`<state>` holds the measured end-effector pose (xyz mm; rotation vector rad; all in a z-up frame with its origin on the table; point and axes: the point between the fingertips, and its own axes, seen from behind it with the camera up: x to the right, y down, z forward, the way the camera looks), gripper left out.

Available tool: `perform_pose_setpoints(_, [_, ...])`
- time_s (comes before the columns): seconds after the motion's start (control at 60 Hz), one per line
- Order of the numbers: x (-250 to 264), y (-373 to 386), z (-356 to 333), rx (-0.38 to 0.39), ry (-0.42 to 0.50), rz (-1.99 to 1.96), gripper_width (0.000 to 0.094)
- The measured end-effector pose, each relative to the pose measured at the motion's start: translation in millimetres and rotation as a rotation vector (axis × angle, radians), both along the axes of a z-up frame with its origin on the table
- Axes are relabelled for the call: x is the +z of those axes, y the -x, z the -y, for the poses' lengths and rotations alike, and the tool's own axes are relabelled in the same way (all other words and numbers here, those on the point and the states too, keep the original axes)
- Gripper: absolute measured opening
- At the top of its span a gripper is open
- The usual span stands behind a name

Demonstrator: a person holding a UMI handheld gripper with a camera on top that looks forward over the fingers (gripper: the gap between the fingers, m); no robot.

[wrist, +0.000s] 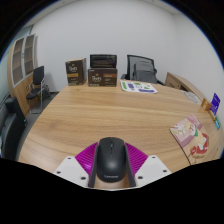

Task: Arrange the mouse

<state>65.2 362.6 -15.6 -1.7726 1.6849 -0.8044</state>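
A black computer mouse (111, 160) sits between my two fingers, its wheel end pointing away over the wooden table (110, 112). The purple pads (86, 158) press against both of its sides. My gripper (111, 166) is shut on the mouse and holds it just above the table's near edge. The mouse's underside and the fingertips are hidden.
Colourful booklets (190, 132) lie at the right of the table, a pamphlet (138, 87) at the far side, and a blue item (214, 102) at the far right. Two printed boxes (90, 72) stand at the far edge. Office chairs (142, 68) stand behind.
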Motion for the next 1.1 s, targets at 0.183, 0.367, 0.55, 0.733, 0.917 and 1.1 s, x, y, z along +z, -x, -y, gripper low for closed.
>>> perform_pose_setpoints(0.183, [0,2,-2,-0.008,-0.044,-0.044,0.0326])
perform_pose_setpoints(0.367, [25,6,-11,0.037,-0.06,-0.022,0.028])
perform_pose_setpoints(0.55, [128,-15,28,0.033,-0.077,0.1,0.0279])
perform_pose_setpoints(0.733, [196,-52,175,-0.131,-0.008,0.183,0.0279])
perform_pose_setpoints(0.917, [167,-52,303,-0.267,0.01,0.135,0.0277])
perform_pose_setpoints(1.1, [65,-33,358,-0.328,-0.013,0.015,0.0276])
